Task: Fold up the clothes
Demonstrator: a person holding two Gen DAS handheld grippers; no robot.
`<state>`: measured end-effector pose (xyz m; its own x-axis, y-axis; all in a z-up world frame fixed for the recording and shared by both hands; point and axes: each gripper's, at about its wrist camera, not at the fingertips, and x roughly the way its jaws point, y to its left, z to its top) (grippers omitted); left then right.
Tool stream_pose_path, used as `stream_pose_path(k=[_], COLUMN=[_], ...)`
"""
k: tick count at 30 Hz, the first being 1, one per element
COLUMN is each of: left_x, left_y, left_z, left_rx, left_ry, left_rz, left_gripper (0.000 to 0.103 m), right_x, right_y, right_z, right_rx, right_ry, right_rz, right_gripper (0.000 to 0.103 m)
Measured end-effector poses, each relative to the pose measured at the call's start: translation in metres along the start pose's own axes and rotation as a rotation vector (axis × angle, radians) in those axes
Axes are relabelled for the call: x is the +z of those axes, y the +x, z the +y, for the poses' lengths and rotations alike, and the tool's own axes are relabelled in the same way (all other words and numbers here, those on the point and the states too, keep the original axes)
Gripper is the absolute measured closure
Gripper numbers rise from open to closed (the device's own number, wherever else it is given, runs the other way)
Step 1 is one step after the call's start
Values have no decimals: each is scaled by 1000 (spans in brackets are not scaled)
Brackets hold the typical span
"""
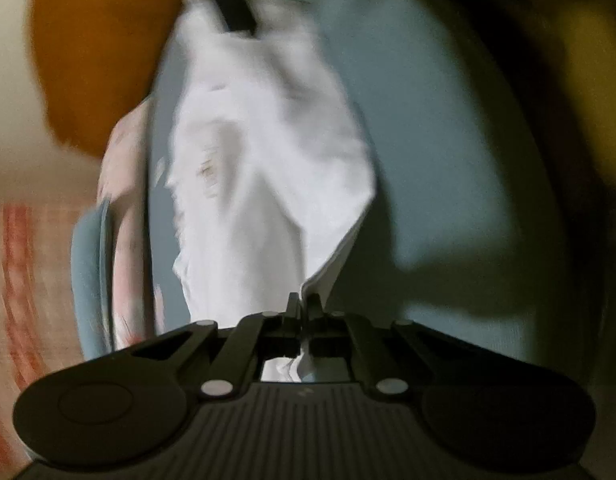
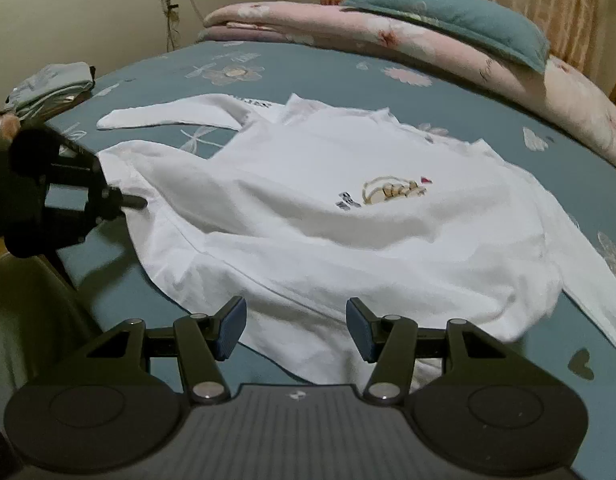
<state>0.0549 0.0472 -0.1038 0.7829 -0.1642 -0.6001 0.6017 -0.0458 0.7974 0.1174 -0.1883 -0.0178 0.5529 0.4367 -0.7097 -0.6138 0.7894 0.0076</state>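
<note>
A white long-sleeved shirt [image 2: 308,208] with a small printed motif lies spread on the teal bedsheet [image 2: 316,68]. One sleeve [image 2: 167,116] stretches to the far left. My left gripper [image 1: 303,304] is shut on the shirt's edge, and the blurred white cloth [image 1: 259,152] rises away from it. In the right wrist view that same left gripper [image 2: 137,201] pinches the shirt's left side. My right gripper [image 2: 293,328] stands open just above the shirt's near hem, with nothing between its blue pads [image 2: 231,330].
A rolled pink floral quilt [image 2: 388,36] and a teal pillow [image 2: 460,16] lie along the far side of the bed. Folded grey clothes [image 2: 55,84] sit at the far left corner. The bed's near left edge drops beside the left gripper. Curtains hang behind.
</note>
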Motion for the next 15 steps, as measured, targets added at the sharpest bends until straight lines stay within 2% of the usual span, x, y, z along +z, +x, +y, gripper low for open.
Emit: stream_pose_path(k=[3, 6, 12, 15], left_x=[-1, -2, -14, -17], left_y=[-6, -8, -15, -11], left_z=[25, 44, 53, 59], left_rx=[-4, -12, -17, -28], left_ry=[-176, -304, -431, -472], left_rz=[-20, -43, -44, -48], left_gripper=[102, 102, 102, 102], right_x=[3, 10, 22, 21], right_y=[2, 6, 22, 36], right_z=[11, 28, 71, 88], right_rx=[19, 32, 47, -10], right_ry=[-33, -81, -192, -271], right_rz=[-12, -27, -82, -92], right_gripper=[40, 40, 34, 34])
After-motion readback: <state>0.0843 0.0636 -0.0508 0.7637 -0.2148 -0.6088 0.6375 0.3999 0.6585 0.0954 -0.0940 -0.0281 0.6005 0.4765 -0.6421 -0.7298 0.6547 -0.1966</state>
